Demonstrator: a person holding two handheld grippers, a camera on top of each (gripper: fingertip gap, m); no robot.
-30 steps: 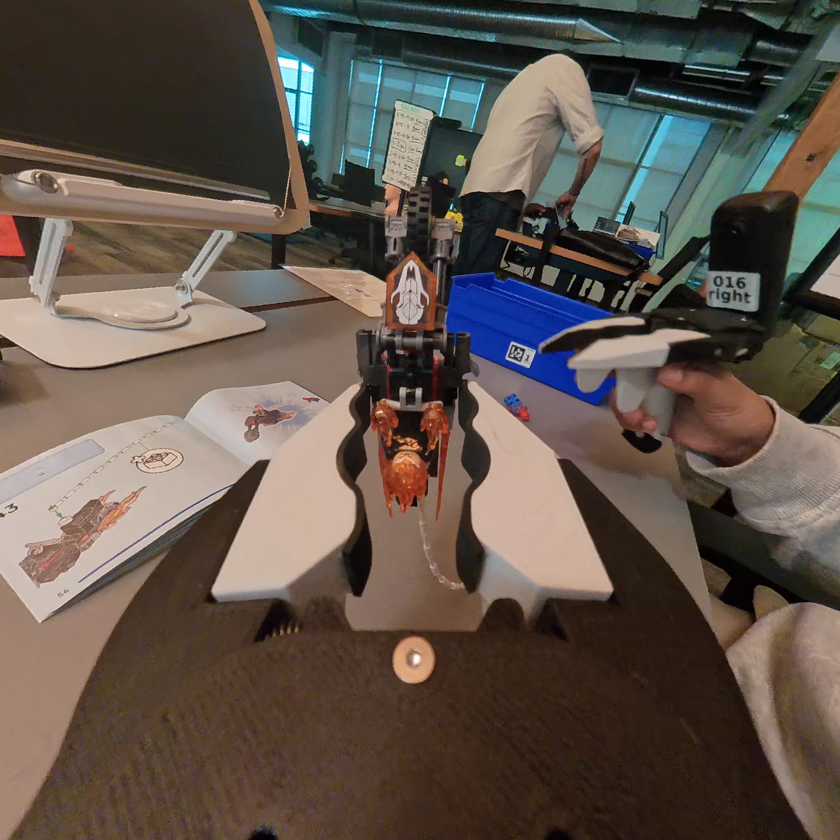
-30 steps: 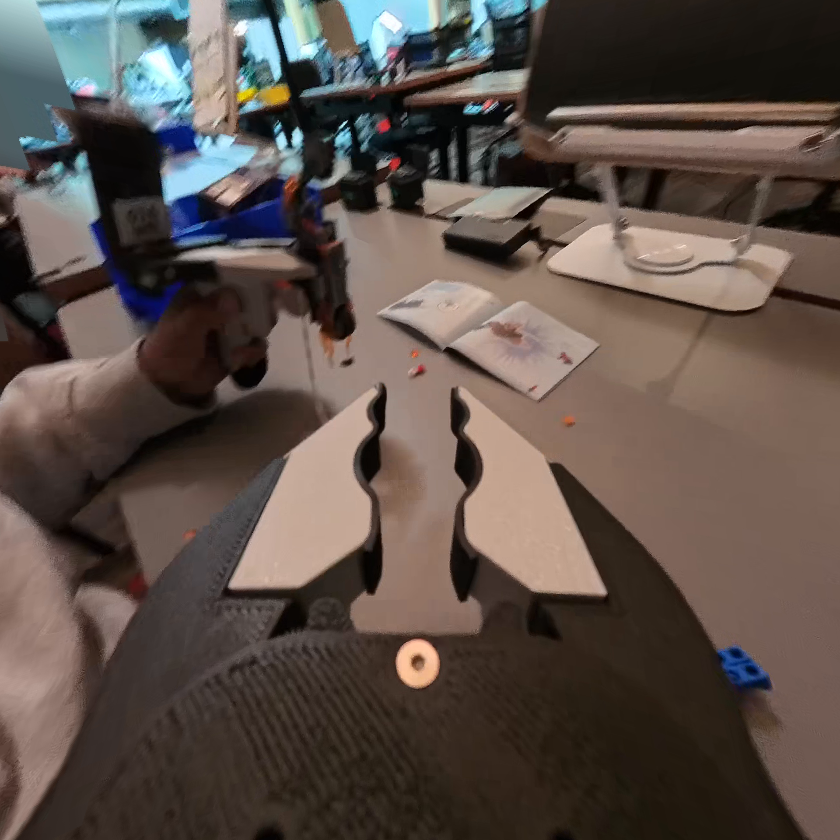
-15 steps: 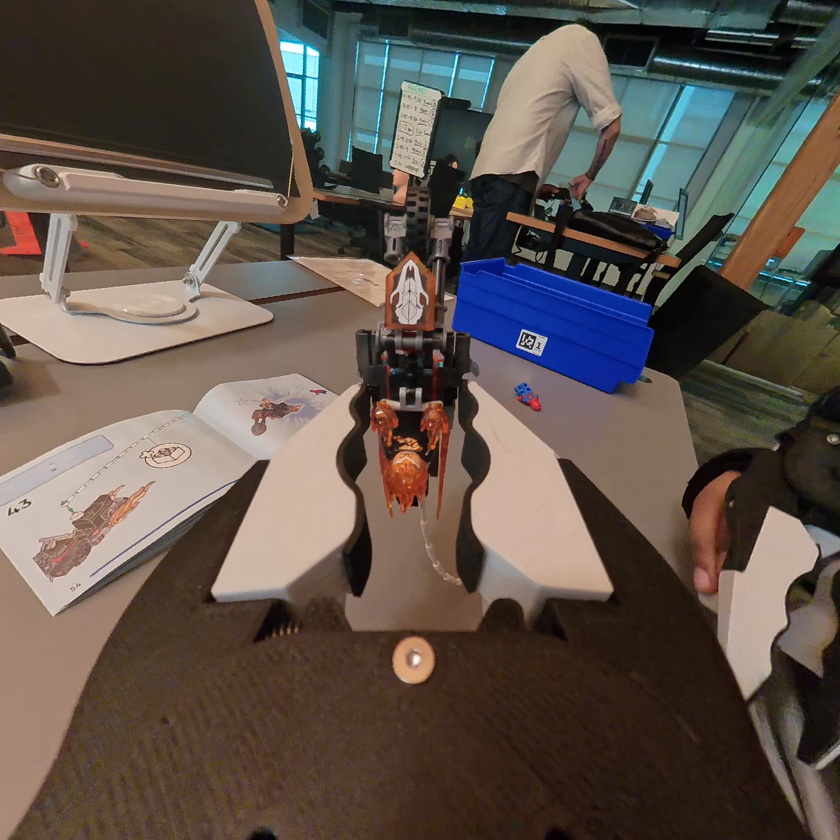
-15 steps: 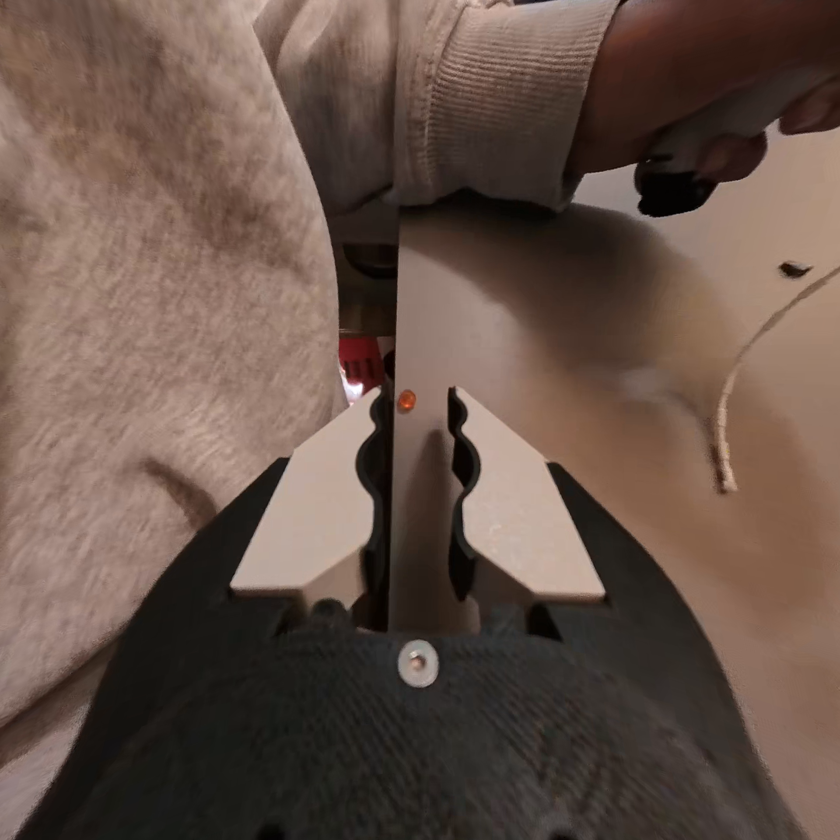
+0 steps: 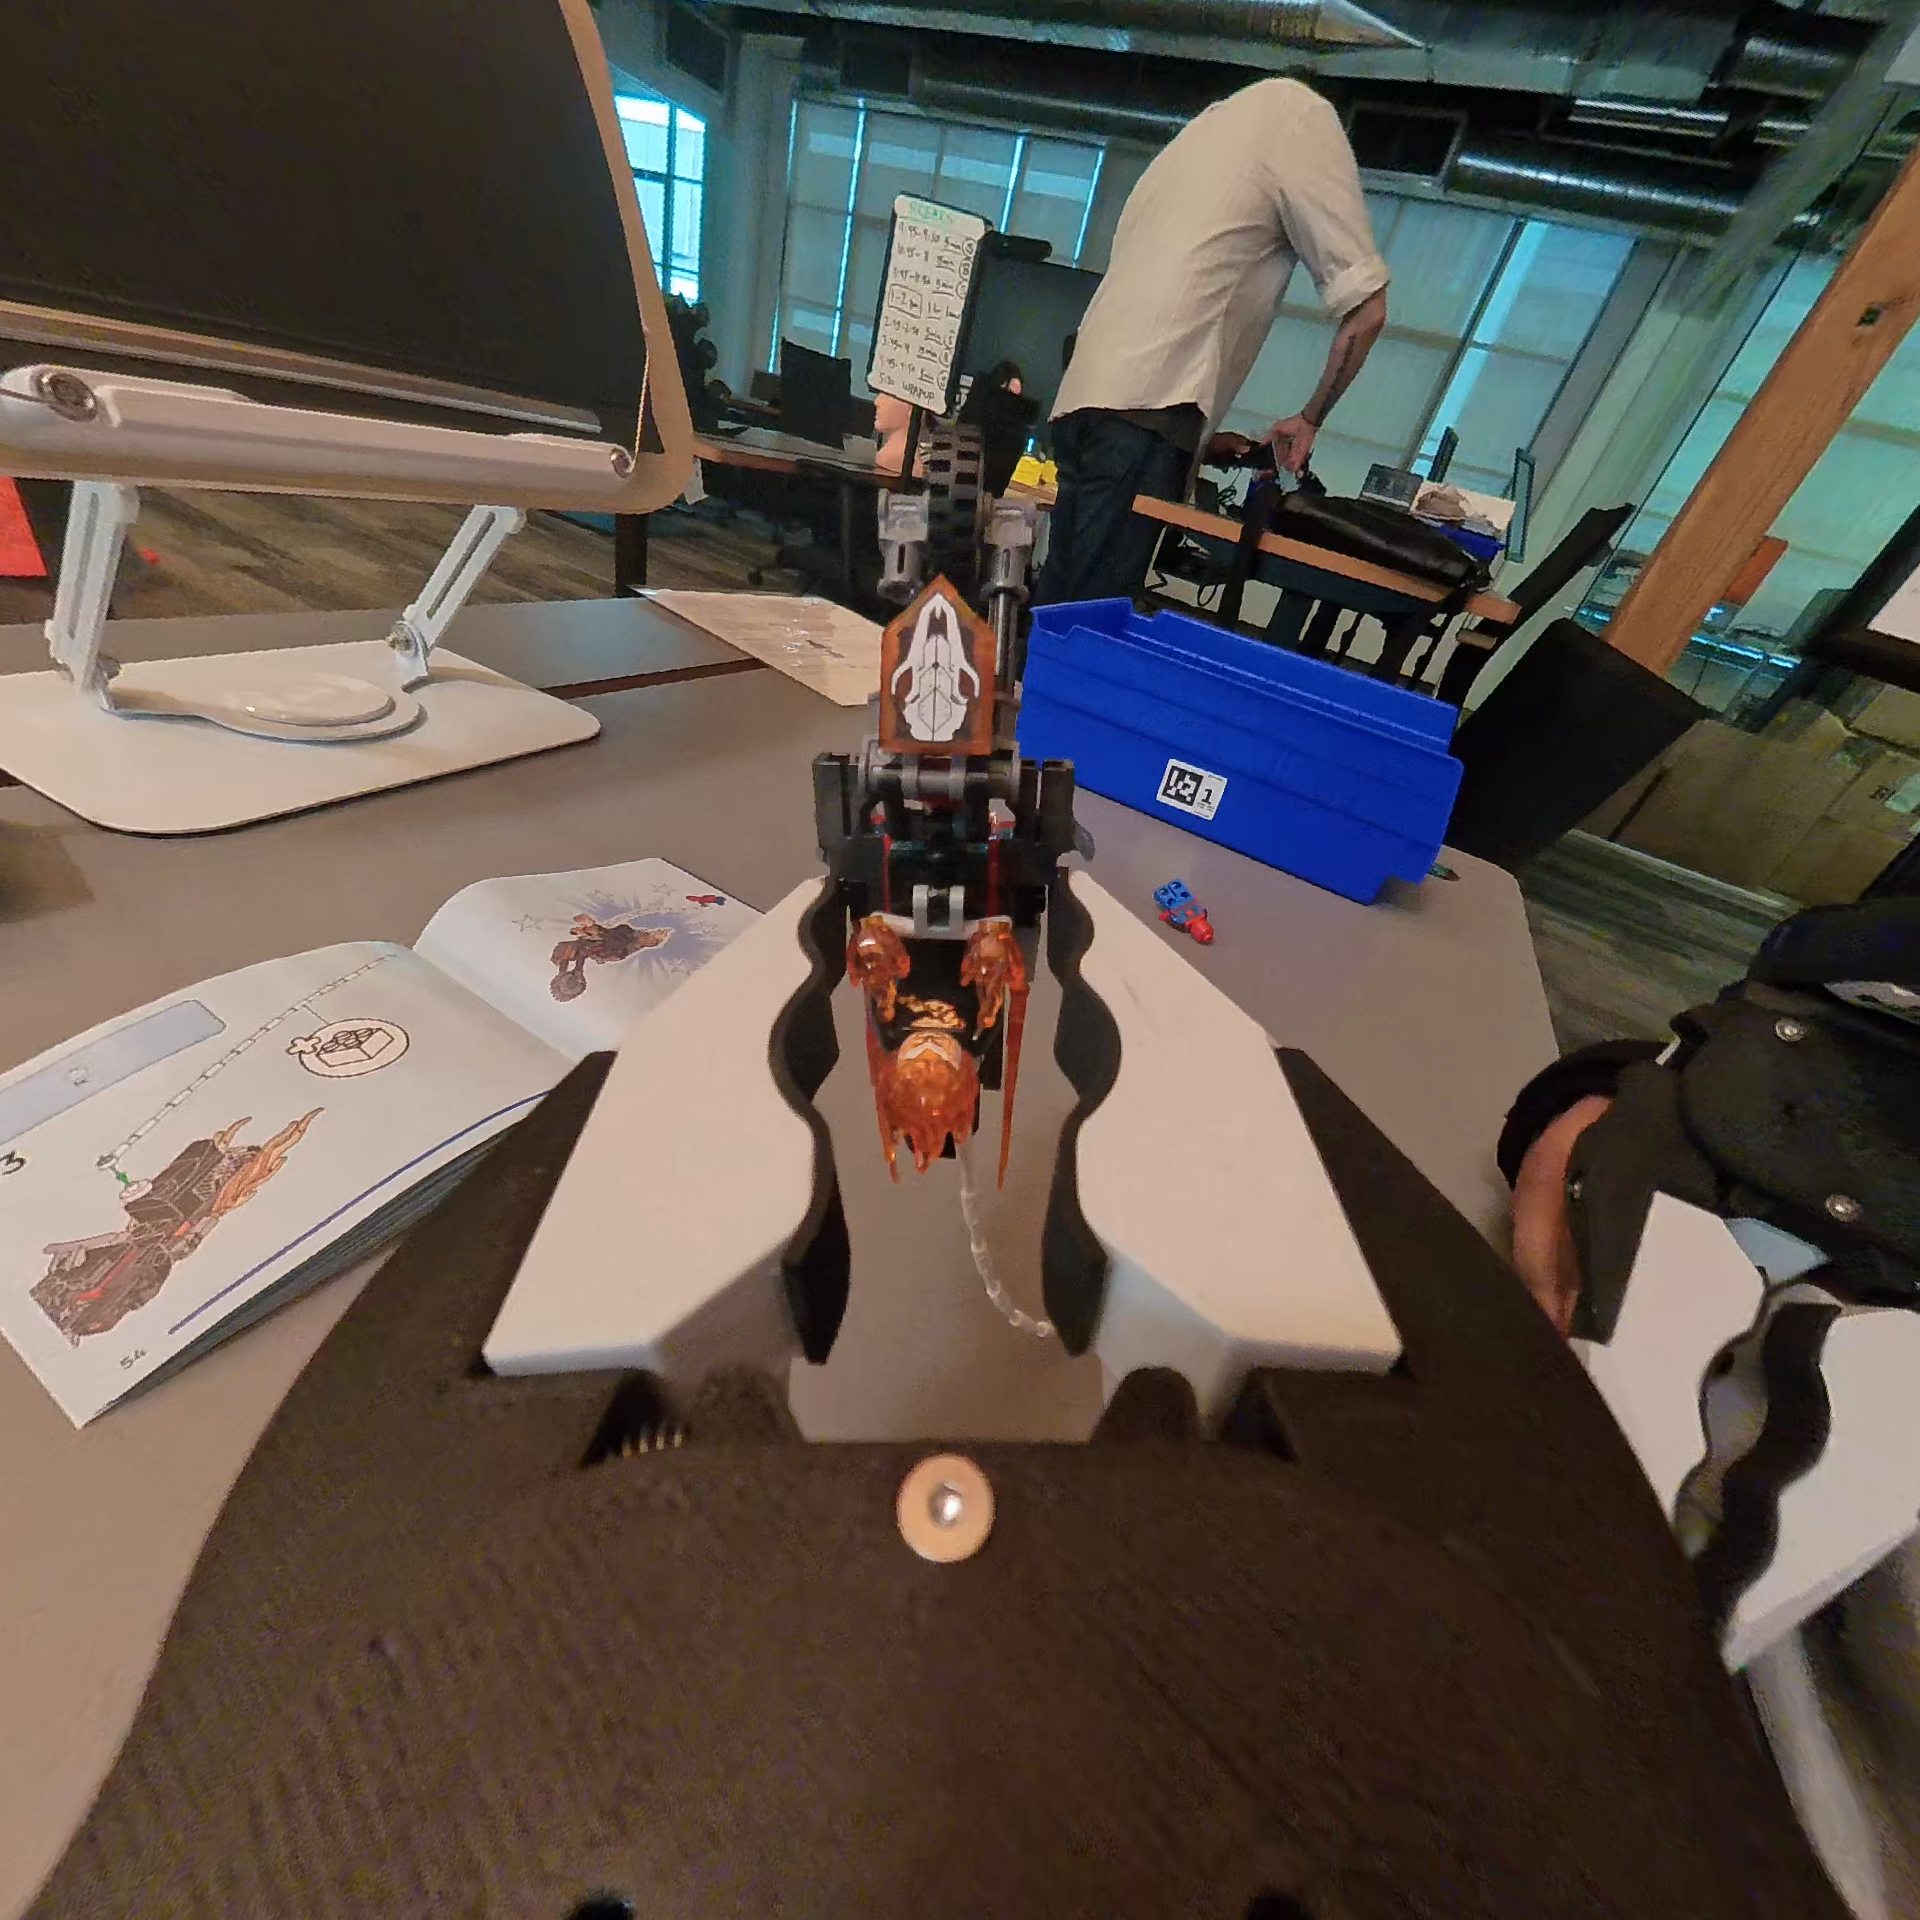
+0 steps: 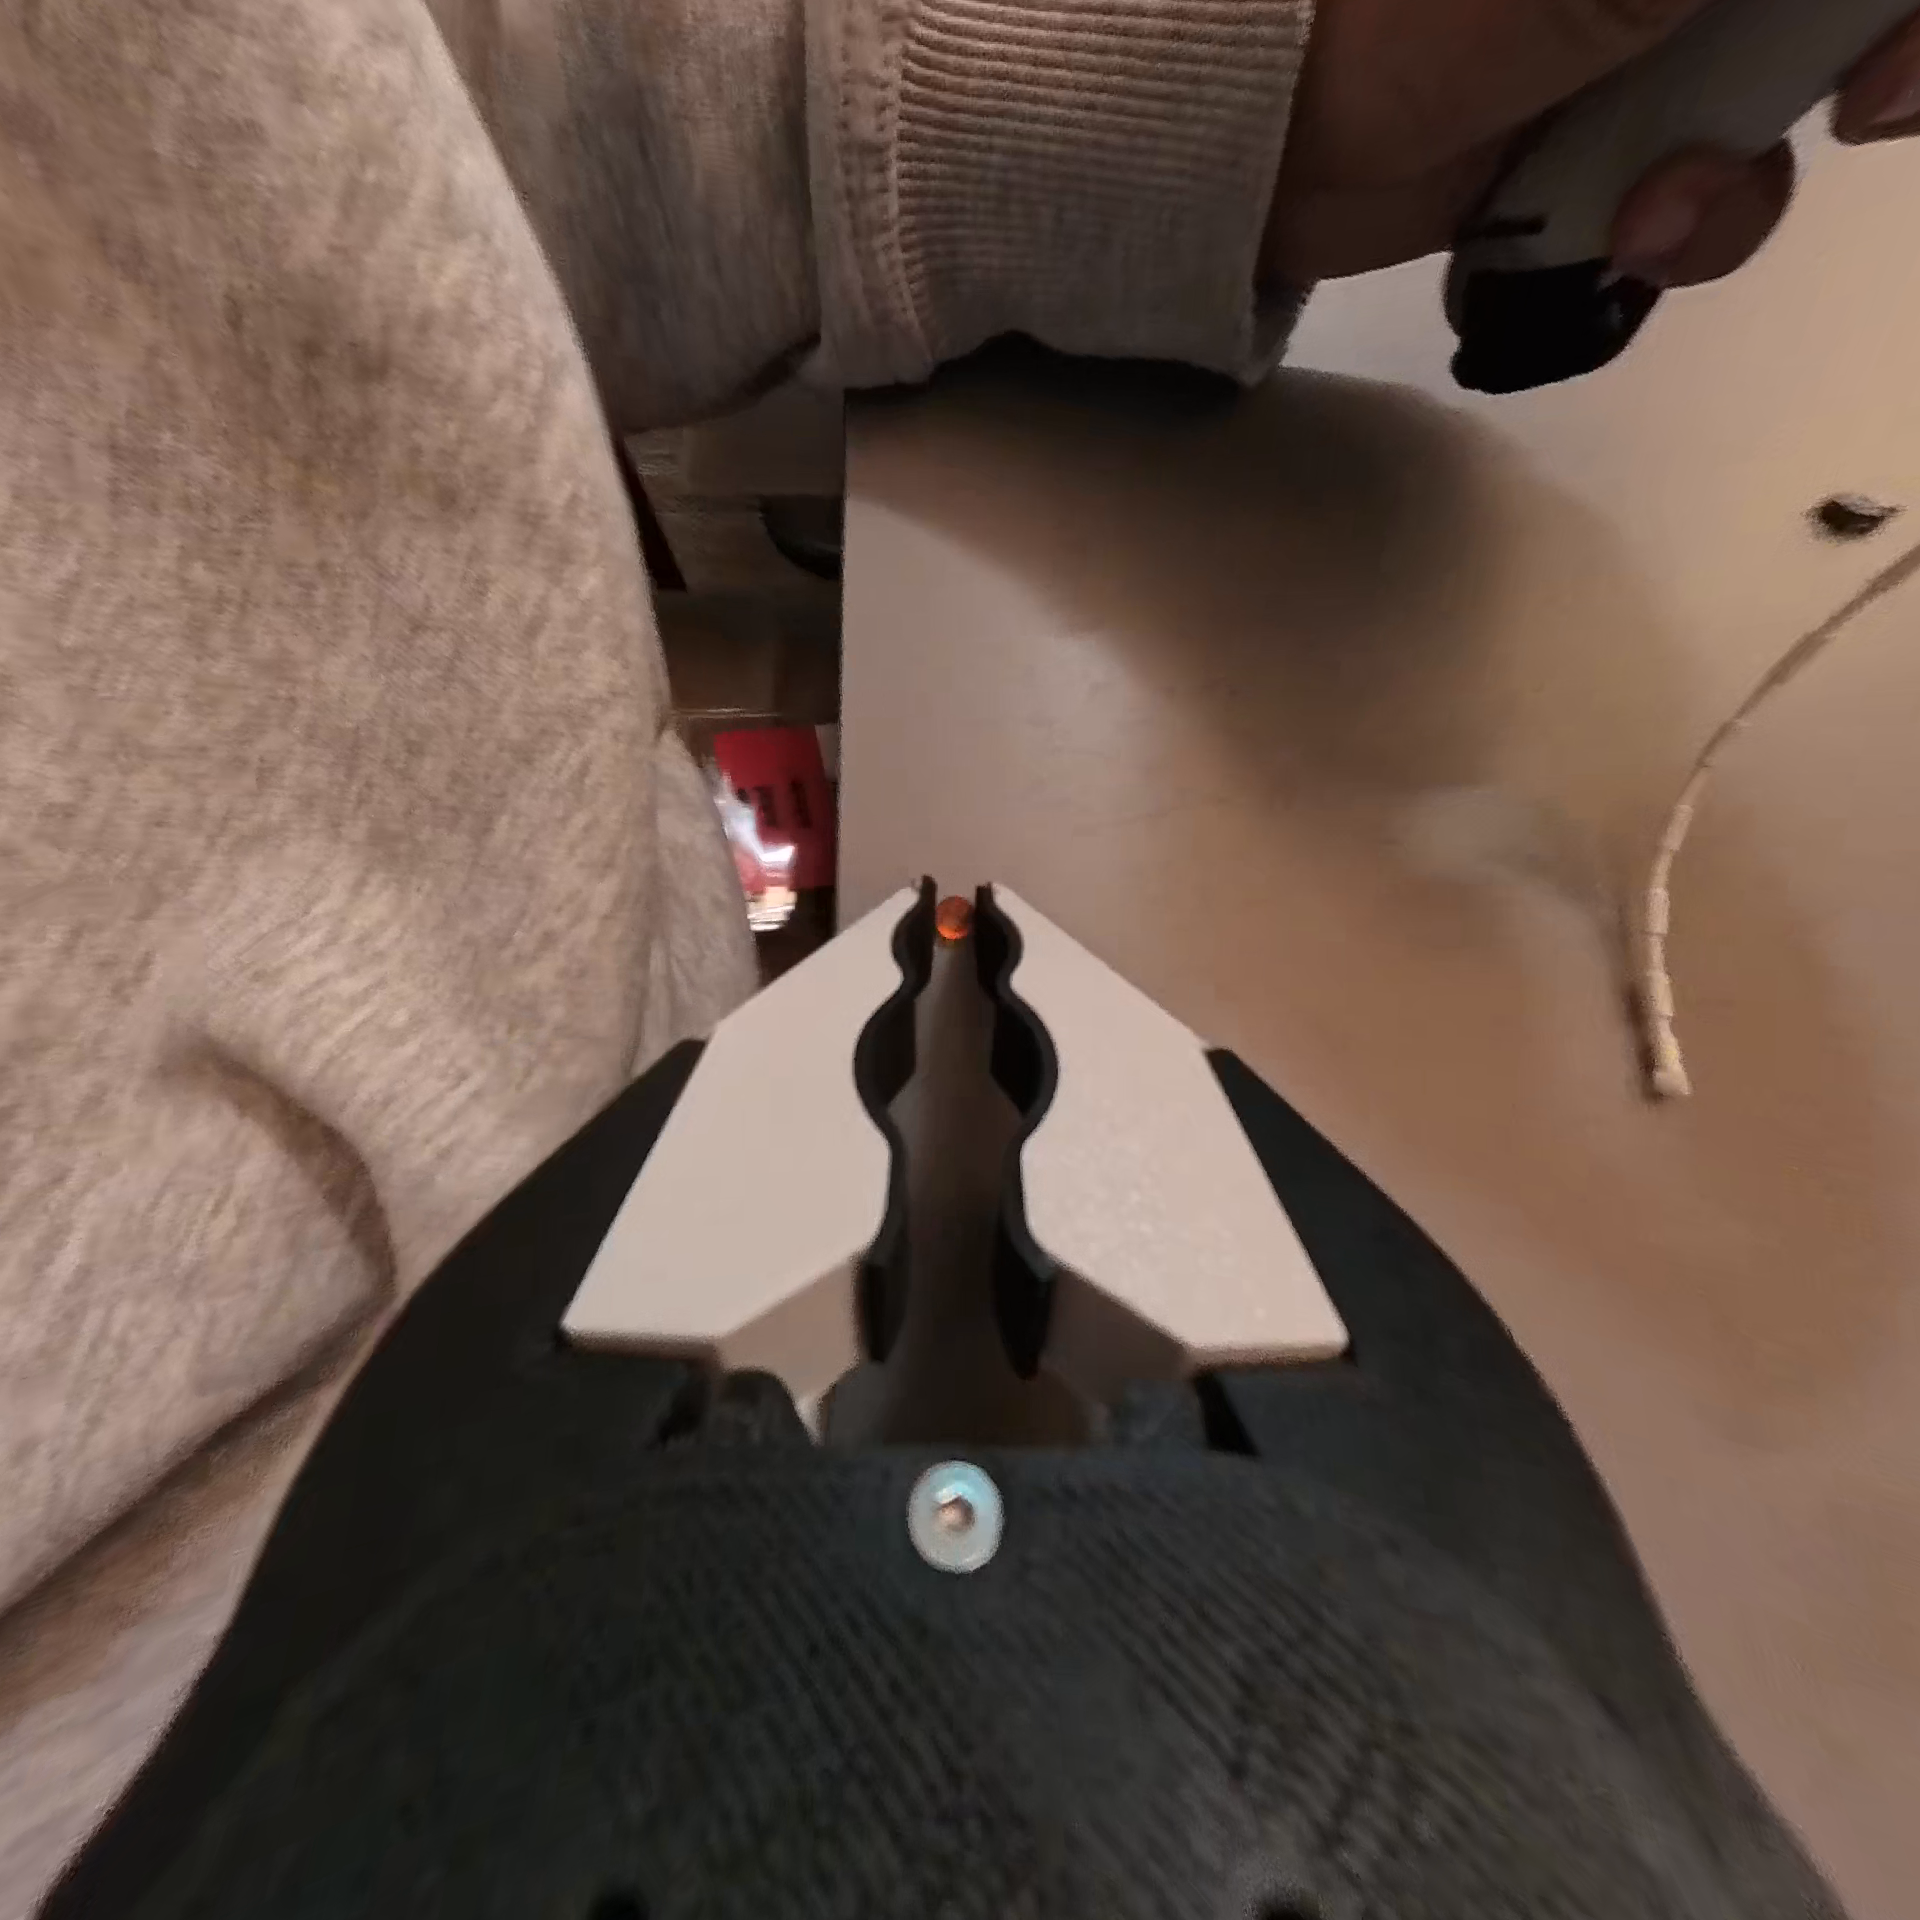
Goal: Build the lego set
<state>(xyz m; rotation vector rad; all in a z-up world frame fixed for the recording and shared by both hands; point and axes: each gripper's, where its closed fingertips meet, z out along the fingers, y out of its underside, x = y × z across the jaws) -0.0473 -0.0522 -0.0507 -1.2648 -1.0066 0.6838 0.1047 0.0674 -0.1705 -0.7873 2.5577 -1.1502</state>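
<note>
Grey table (image 5: pixel 665 790) beneath both pairs of fingers, with a blue bin (image 5: pixel 1247 727) beyond them. Open instruction booklet (image 5: pixel 260 1122) lay left of the left gripper (image 5: pixel 940 894), which clamped the black-and-orange lego model (image 5: pixel 940 831) upright at its tips. Right gripper (image 6: pixel 951 904) pinched a tiny orange stud (image 6: pixel 953 918) at the table edge.

Grey table (image 5: pixel 665 790), open booklet (image 5: pixel 312 1101), blue bin (image 5: pixel 1247 727)
</note>
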